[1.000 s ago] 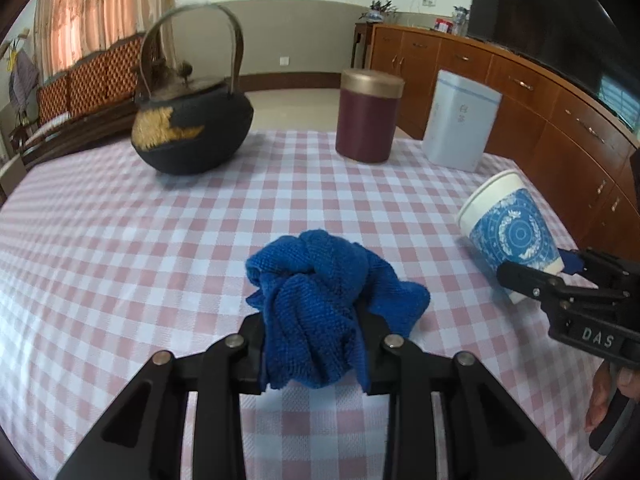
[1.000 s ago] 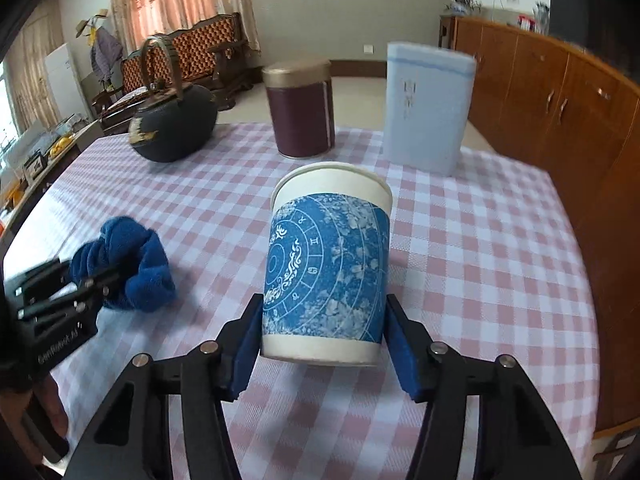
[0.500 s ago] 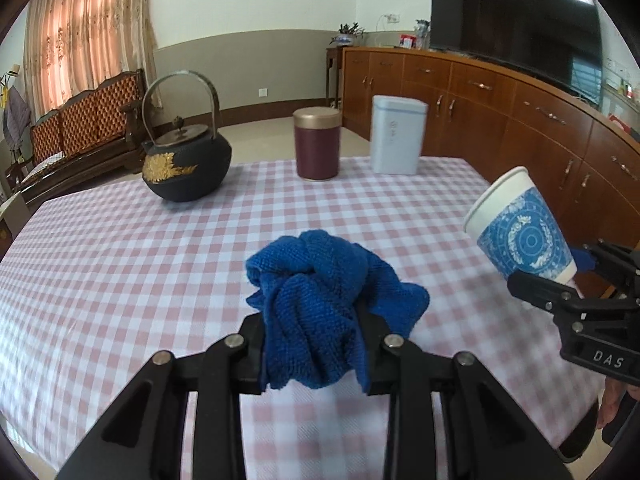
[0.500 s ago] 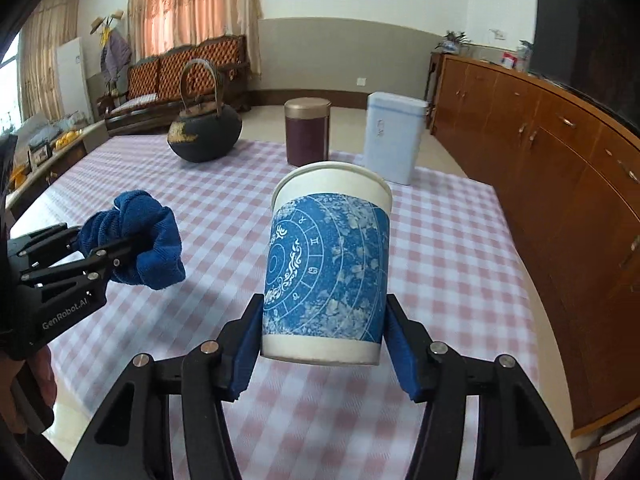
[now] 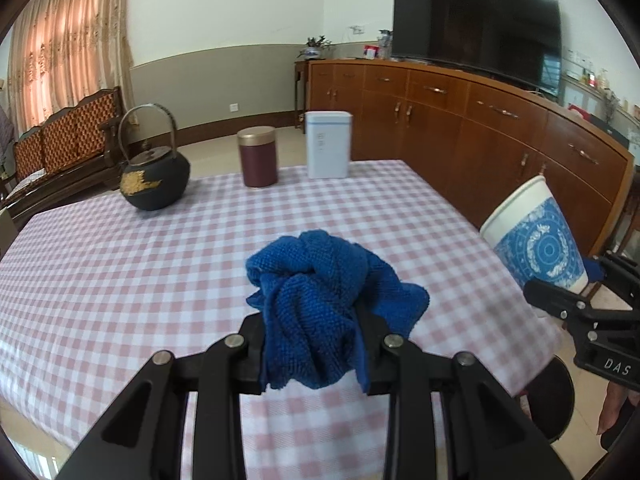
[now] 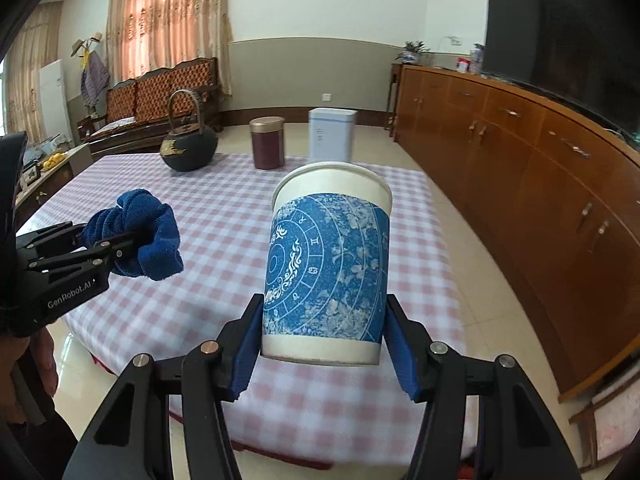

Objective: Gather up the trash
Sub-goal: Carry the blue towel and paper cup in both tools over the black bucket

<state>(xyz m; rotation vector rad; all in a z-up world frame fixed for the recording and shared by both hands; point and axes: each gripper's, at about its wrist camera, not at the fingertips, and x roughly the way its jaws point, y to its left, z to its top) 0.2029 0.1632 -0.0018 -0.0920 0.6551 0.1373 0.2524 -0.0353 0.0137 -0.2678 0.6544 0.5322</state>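
— Status?
— My left tool (image 5: 314,344) pinches the cloth (image 5: 328,308), my right tool (image 6: 322,344) clamps the cup (image 6: 326,272), both above the surface (image 5: 120,272).
— Risk?
— Squeezing harder could crush the cup.

The blue cloth (image 5: 320,312) is covering the pads of the left gripper (image 5: 316,344). At three o'clock in the left view, the picture's edge is cutting off the right gripper (image 5: 576,300) behind the paper cup (image 5: 536,236). The small things at one o'clock on the sideboard (image 6: 520,152) are reading too small to tell.
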